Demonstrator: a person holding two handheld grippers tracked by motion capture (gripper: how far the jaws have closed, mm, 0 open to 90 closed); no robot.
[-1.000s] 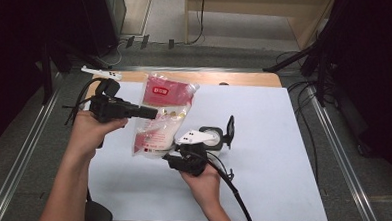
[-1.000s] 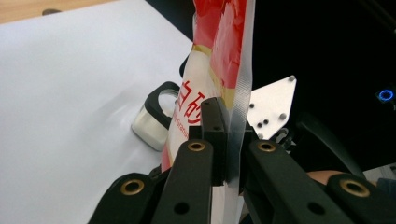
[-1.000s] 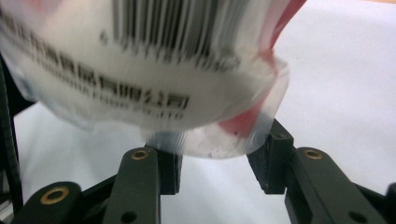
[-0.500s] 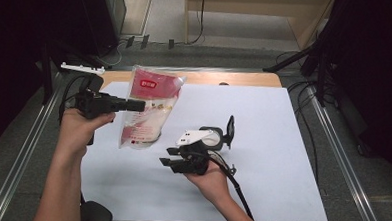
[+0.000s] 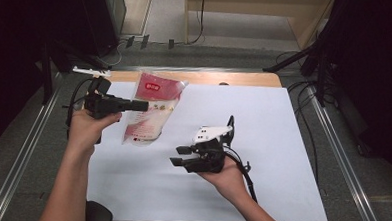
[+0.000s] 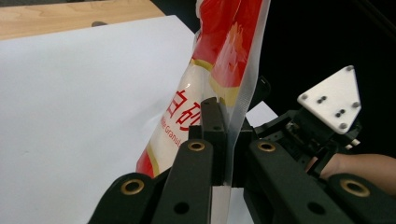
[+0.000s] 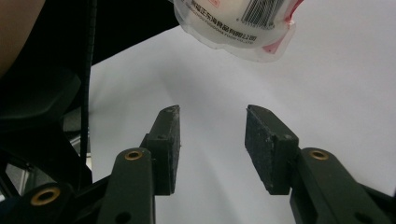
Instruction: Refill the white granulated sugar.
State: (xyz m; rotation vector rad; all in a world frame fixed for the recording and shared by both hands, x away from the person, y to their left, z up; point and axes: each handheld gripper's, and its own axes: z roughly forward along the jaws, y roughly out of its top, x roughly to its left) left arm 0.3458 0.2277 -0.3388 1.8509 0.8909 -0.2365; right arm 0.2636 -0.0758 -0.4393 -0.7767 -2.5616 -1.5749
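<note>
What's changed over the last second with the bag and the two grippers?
The left gripper, clamped on the bag, has carried it toward the table's left far corner, lifting its bottom end off the white sheet. The right gripper has let go and backed away; its jaws have just been opening, nothing between them. The sheet stayed put.

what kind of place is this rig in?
Likely a lab or data-collection workspace: a wooden table covered with a white sheet, metal frame rails along its sides, and cables trailing across the grey floor.
</note>
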